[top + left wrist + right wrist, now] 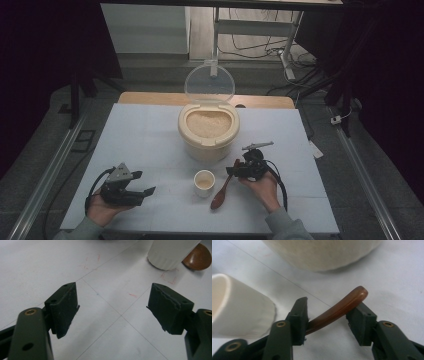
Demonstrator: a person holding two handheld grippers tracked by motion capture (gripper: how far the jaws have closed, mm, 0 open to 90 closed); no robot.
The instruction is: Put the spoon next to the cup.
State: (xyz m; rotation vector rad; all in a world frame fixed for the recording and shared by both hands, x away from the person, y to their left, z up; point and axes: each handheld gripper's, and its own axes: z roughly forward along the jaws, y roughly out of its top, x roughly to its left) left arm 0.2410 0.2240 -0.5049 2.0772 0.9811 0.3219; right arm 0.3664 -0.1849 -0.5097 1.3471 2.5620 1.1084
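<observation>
A brown wooden spoon lies on the white table just right of a small white cup, its bowl toward me. My right gripper is low over the spoon's handle end. In the right gripper view the curved handle runs slantwise through the gap of the right gripper, whose jaws stand apart and do not clamp it. The cup is at its left. My left gripper rests at the front left, open and with nothing in it. In its own view the left gripper faces the cup and the spoon's bowl.
A cream round container full of rice stands behind the cup at mid-table, its clear lid raised upright at the back. Its wall is close beyond the right gripper. Bare table surface stretches left of the container.
</observation>
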